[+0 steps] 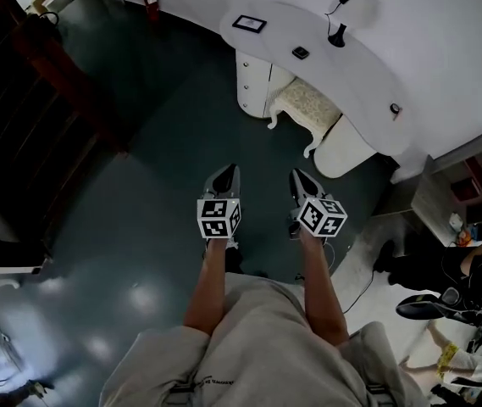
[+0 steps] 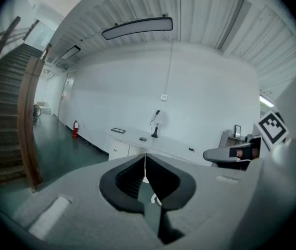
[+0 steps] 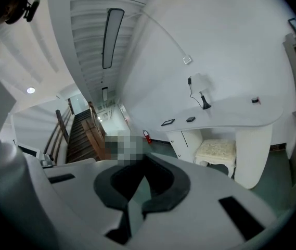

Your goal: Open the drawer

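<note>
Your left gripper [image 1: 226, 173] is closed and empty. Your right gripper [image 1: 299, 178] seems closed too; the white desk [image 1: 355, 70] stands well ahead of both.

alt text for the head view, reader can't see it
A person, seen from above, holds the left gripper and right gripper out front, both shut and empty, over a dark floor. Ahead stands a curved white desk with a white cabinet and a cream stool beneath it.

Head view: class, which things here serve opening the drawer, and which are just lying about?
For the job: left gripper and right gripper, both shut and empty; white cabinet under the desk.
Lying about: stool, fire extinguisher, dark panel on the desk.
</note>
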